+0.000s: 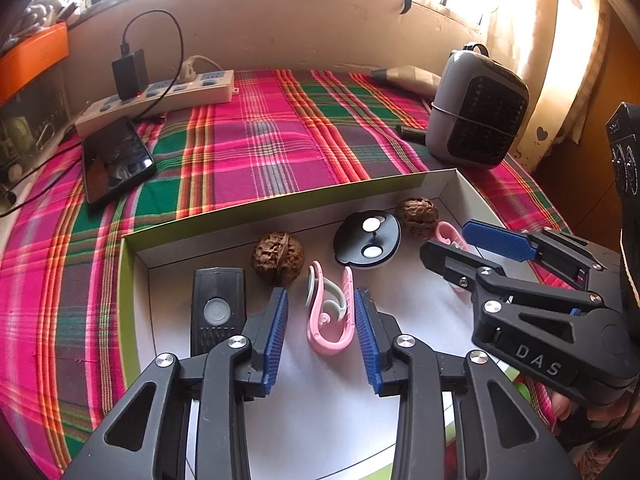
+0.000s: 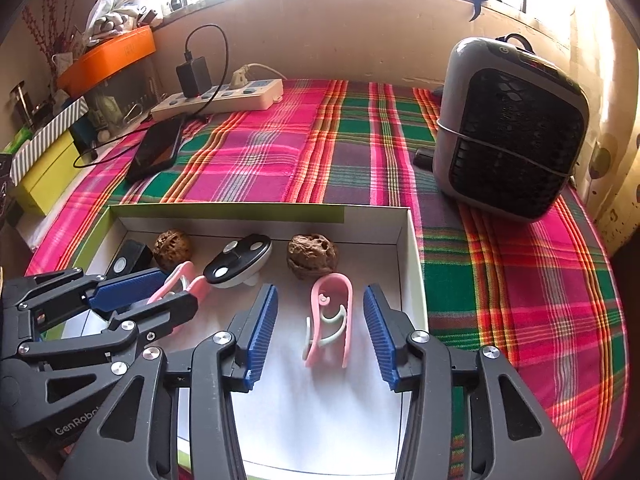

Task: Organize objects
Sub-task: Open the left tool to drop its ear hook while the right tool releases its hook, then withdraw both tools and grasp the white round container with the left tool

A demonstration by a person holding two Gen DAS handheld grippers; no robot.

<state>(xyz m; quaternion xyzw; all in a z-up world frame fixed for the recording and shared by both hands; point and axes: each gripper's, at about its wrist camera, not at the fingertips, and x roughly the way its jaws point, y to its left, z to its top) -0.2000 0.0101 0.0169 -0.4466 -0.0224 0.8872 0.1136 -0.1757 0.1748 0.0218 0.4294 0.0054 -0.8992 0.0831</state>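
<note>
Pink clips lie in the white box [image 1: 448, 190] on the plaid-covered bench [image 1: 256, 140]: I hold my left tool [image 1: 320, 330] spread apart around one clip [image 1: 332, 316], pads not touching it, and my right tool [image 2: 320, 334] likewise apart around the other clip [image 2: 330, 320], beside two walnuts [image 2: 312, 256].

Both cameras ride low and close over the white box [image 1: 280, 196], facing the window wall across the plaid cloth [image 2: 280, 152]. The left view sits further left, catching the right gripper [image 1: 464, 246] at its edge; the right view catches the left gripper [image 2: 172, 292]. Both share the box, power strip [image 1: 160, 100] and heater [image 2: 512, 128].
</note>
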